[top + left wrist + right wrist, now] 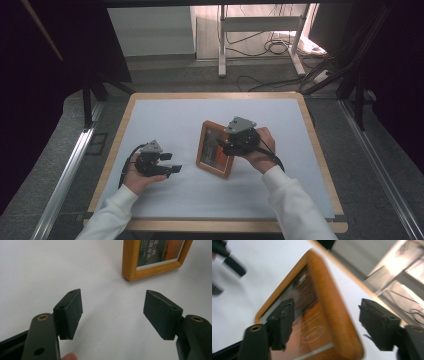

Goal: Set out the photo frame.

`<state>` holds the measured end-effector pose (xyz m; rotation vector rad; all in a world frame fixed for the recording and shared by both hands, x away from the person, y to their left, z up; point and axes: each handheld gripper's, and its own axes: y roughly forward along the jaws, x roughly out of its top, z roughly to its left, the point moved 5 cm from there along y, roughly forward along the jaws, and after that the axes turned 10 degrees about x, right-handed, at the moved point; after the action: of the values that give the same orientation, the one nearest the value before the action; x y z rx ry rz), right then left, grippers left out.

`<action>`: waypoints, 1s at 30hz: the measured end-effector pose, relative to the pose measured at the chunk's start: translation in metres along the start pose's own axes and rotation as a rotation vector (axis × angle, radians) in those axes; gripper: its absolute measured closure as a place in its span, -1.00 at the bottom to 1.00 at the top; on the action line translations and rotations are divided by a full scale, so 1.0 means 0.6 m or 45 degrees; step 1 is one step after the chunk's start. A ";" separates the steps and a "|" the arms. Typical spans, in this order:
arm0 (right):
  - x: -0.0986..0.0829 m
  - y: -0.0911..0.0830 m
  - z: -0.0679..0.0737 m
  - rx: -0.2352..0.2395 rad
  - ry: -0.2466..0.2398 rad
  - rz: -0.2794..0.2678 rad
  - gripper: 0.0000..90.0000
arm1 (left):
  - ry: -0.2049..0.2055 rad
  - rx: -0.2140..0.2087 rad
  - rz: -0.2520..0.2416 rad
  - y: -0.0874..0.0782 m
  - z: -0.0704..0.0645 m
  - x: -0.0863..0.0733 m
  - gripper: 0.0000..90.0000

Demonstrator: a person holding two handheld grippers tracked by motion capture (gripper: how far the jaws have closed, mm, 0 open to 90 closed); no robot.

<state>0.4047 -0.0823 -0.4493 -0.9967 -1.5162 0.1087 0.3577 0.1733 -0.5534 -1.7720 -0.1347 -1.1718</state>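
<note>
Two grippers are held over a white table top (165, 120) with a wooden border. The left gripper (169, 163) sits low in the person's left hand (136, 177), its jaws spread wide with only bare white surface between them; its own view shows the two black pads (72, 311) well apart. Ahead of that gripper, past its right jaw, stands the lower corner of a wooden picture frame (132, 262), apart from both pads.

The right gripper (226, 145) is held in the person's right hand (261, 150) directly over the frame (212, 150). Its jaws are also spread, gripping nothing. In the right gripper view the frame (329, 307) fills the space between the jaws: the left jaw lies over the glass and the printed picture, while the right jaw hangs beyond the frame's outer wooden edge, over the table. That view is blurred, so whether either pad touches the wood cannot be told. Far off, beyond the left jaw, the other gripper (227, 262) appears.
</note>
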 end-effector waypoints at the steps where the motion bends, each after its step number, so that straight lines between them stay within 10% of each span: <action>1: 0.002 -0.005 0.000 -0.027 0.023 -0.032 -0.41 | 0.000 0.000 0.002 0.000 0.000 0.000 -0.30; 17: -0.034 -0.090 0.043 -0.015 0.150 -0.170 -0.28 | 0.008 -0.001 0.004 0.000 0.000 0.000 -0.31; 30: -0.102 -0.069 0.101 0.172 0.209 -0.049 0.84 | 0.007 0.000 0.005 0.001 -0.001 0.000 -0.31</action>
<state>0.3239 -0.1181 -0.4863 -0.8477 -1.3593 0.0979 0.3578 0.1723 -0.5539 -1.7683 -0.1279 -1.1738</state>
